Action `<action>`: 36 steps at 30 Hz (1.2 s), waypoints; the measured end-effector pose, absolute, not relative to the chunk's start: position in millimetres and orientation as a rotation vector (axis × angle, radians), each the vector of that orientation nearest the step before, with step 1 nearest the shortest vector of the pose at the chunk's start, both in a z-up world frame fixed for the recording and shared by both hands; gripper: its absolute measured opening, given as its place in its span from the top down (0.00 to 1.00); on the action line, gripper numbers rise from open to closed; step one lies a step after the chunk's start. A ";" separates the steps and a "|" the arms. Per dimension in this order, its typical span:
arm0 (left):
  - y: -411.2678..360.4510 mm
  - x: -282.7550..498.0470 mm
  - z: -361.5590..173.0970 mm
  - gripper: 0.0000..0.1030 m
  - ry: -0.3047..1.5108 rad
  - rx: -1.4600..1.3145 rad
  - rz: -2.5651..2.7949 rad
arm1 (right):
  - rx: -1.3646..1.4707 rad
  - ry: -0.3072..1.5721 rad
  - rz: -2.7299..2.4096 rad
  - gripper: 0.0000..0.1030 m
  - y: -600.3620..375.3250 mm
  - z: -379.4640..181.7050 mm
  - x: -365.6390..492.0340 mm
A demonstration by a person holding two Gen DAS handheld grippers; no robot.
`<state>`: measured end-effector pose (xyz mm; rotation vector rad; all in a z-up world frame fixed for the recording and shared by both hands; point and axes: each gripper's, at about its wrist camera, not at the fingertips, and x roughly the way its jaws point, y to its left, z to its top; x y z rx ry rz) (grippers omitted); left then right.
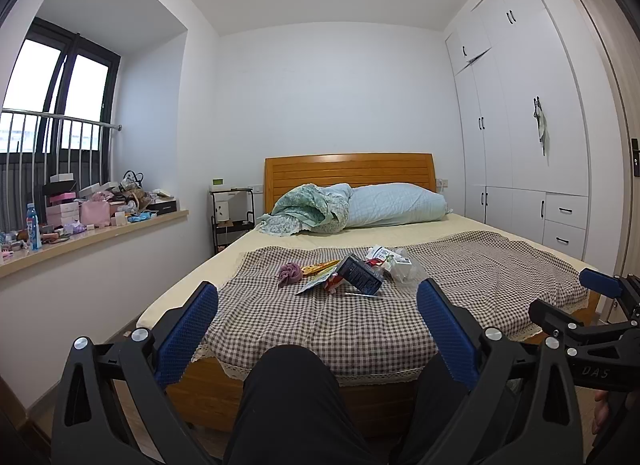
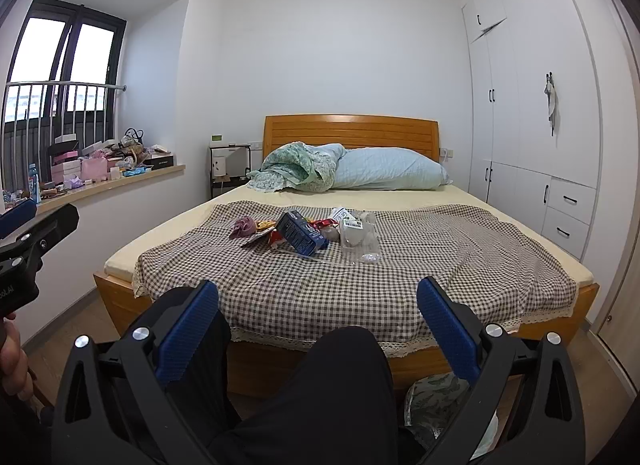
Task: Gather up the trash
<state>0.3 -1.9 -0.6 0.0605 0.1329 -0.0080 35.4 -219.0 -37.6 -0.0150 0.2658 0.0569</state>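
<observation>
Trash is lying in a small heap on the checked cloth (image 1: 460, 265) that is covering the near half of the bed (image 2: 420, 361), well apart from both of our grippers. We are holding the left gripper (image 1: 318, 329) with its blue-padded jaws spread wide and nothing between them, and the right gripper (image 2: 318, 329) is gaping just as wide and empty too. Both are hanging back beyond the foot of the bed, above our dark-trousered knees (image 1: 288, 393).

In the heap, a dark blue box (image 1: 359, 274) is leaning tilted near the middle, touching red and yellow wrappers (image 1: 318, 271) on its left. A crumpled mauve cloth (image 1: 289, 274) is sitting at the left end, and clear plastic packaging (image 2: 358, 239) is resting at the right end, with a white label facing up. A thin silvery stick-like thing (image 1: 362, 296) is lying just in front of the box; we cannot tell what it is.

Farther back, a green quilt (image 1: 308, 211) and a pale pillow (image 1: 396, 205) are piled against the wooden headboard (image 2: 350, 131). At the left, a cluttered windowsill (image 1: 100, 235) is carrying boxes and a bottle.
</observation>
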 end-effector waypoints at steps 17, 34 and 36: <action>4.8 22.1 -5.1 0.07 0.198 0.030 -0.024 | -0.026 0.287 0.050 0.07 -219.2 -37.9 49.2; 19.5 182.1 -39.5 0.07 0.374 0.005 -0.021 | -0.060 0.390 -0.016 0.07 -230.0 -65.5 186.4; 21.7 198.8 -41.8 0.07 0.379 0.002 -0.020 | -0.056 0.399 -0.020 0.07 -230.6 -68.1 202.8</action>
